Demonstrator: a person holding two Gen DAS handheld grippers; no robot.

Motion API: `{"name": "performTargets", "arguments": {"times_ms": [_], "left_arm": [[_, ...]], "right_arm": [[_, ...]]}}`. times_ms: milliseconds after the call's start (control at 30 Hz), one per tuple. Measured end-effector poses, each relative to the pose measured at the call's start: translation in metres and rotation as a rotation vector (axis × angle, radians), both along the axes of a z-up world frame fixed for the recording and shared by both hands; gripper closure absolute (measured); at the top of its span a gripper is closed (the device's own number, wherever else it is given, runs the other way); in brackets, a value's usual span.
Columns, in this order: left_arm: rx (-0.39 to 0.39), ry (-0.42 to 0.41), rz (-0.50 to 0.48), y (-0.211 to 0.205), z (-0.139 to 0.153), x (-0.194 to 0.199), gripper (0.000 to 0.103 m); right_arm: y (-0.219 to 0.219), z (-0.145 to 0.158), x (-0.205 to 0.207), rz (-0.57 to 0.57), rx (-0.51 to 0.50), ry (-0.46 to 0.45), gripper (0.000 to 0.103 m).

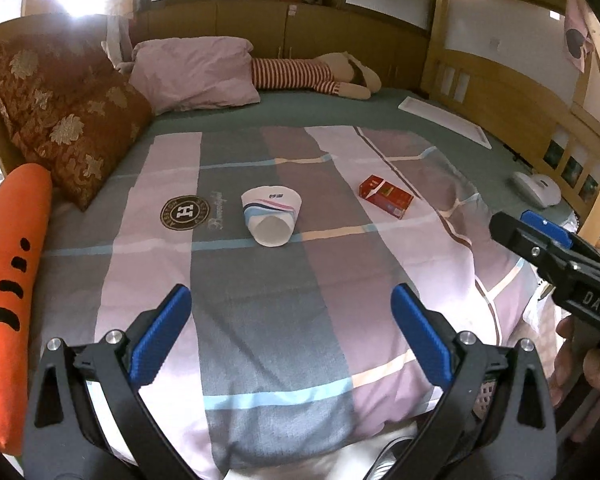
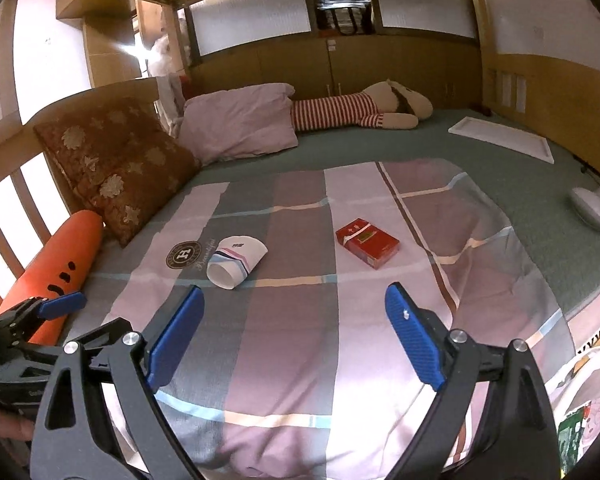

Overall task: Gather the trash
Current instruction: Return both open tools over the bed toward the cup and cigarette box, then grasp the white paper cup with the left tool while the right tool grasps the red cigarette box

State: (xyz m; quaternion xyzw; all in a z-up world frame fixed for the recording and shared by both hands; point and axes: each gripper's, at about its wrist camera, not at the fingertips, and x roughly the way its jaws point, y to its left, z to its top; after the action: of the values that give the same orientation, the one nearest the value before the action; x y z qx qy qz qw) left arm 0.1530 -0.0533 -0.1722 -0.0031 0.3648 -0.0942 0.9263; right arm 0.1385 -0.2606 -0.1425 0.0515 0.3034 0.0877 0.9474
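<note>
A white paper cup (image 1: 271,216) with pink and blue stripes lies on its side on the plaid blanket (image 1: 260,320), mouth towards me. It also shows in the right wrist view (image 2: 236,262). A red cigarette box (image 1: 386,196) lies flat to its right, seen too in the right wrist view (image 2: 367,242). My left gripper (image 1: 291,304) is open and empty, hovering short of the cup. My right gripper (image 2: 295,304) is open and empty, short of the box; it also shows at the right of the left wrist view (image 1: 540,236).
An orange carrot plush (image 1: 12,280) and a brown floral cushion (image 1: 60,116) line the left side. A pink pillow (image 1: 196,72), a striped plush toy (image 1: 312,74), a white tray (image 1: 444,120) and a white handheld device (image 1: 538,188) lie farther back. Wooden rails enclose the bed.
</note>
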Motion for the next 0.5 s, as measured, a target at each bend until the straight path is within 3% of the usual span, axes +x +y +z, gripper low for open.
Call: {"name": "performTargets", "arguments": {"times_ms": [200, 333, 500], "left_arm": [[-0.023, 0.052, -0.003, -0.001, -0.005, 0.023, 0.004], [-0.010, 0.102, -0.015, -0.008, -0.014, 0.061, 0.004], [0.036, 0.174, -0.026, -0.019, -0.045, 0.126, 0.004]], "right_arm": [[-0.006, -0.001, 0.019, 0.008, -0.034, 0.008, 0.013], [-0.019, -0.013, 0.072, 0.014, -0.076, 0.088, 0.013], [-0.029, -0.056, 0.158, 0.084, -0.196, 0.198, 0.013]]}}
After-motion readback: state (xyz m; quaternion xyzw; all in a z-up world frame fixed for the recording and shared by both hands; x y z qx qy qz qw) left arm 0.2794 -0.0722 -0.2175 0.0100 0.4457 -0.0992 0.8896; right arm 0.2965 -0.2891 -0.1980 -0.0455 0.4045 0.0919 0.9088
